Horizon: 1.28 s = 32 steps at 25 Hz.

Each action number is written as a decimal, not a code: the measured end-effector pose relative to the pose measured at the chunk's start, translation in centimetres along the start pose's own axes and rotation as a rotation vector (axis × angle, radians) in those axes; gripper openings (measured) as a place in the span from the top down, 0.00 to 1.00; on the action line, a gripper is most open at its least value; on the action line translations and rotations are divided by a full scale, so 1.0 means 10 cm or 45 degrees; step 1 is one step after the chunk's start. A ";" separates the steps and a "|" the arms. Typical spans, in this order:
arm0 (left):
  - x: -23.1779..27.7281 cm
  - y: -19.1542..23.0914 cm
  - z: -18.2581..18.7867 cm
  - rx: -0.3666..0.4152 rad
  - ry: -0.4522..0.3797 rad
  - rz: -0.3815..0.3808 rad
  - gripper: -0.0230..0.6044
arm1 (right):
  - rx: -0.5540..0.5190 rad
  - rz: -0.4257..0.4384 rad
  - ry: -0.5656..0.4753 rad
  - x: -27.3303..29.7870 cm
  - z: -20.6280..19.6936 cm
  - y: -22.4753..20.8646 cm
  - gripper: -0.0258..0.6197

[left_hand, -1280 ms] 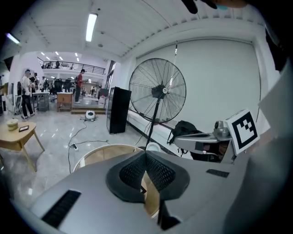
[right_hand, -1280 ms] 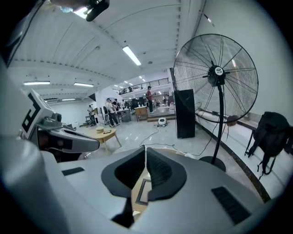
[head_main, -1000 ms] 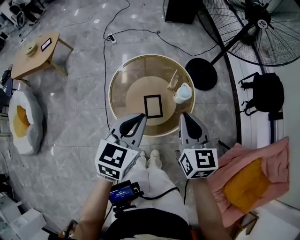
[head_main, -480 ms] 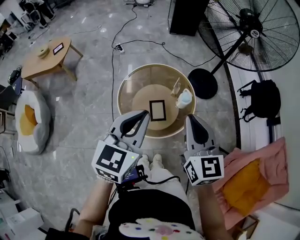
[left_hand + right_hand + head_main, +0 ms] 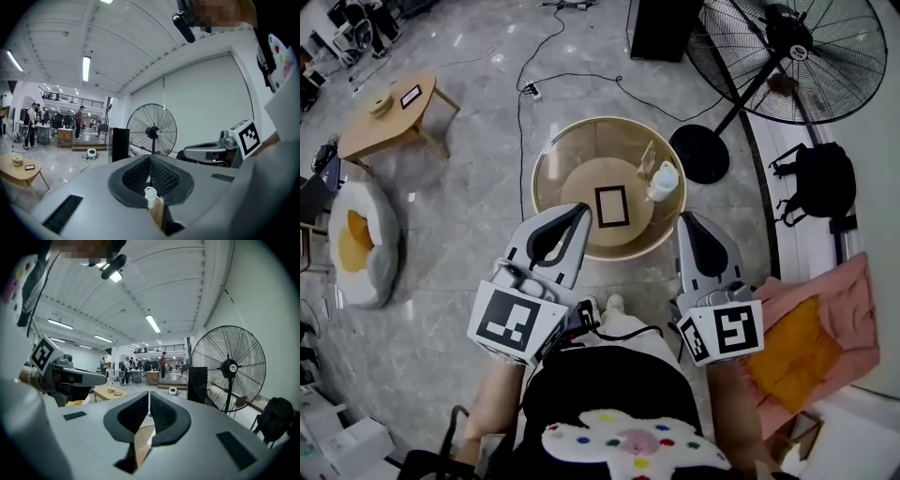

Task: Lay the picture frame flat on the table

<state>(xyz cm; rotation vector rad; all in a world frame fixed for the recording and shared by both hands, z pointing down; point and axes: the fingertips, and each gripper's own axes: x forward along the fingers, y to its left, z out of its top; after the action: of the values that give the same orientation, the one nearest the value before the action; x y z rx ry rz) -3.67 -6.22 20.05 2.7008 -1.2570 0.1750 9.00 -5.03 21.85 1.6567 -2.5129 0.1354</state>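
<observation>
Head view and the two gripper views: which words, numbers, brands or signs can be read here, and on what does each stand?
No readable text in any view.
Left cube, on the left hand-held gripper: square marker pattern, no letters.
Right cube, on the right hand-held gripper: the same.
Fan, hub badge: too small to read.

Person wore a black top [image 5: 600, 380] bearing a white patch [image 5: 628, 442] with coloured dots, pale trousers [image 5: 619, 321] and light shoes [image 5: 614, 302]. Left gripper [image 5: 581, 210] and right gripper [image 5: 686, 218] had grey shells, black ribbed pads and a black-and-white marker cube [image 5: 514, 323] each. A black cable [image 5: 630, 331] crossed the lap.
</observation>
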 end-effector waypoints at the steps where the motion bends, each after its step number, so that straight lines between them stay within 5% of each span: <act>1: -0.02 0.00 0.00 0.001 0.003 0.002 0.94 | 0.004 -0.004 -0.001 -0.02 0.01 -0.01 0.90; 32: 0.06 0.12 -0.29 0.009 0.100 -0.037 0.94 | 0.029 0.058 0.125 0.08 -0.27 0.13 0.90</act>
<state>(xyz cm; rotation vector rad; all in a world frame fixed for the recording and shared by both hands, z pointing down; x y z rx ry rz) -4.27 -6.89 23.12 2.6883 -1.1968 0.2802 7.67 -4.87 24.64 1.5614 -2.4861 0.2448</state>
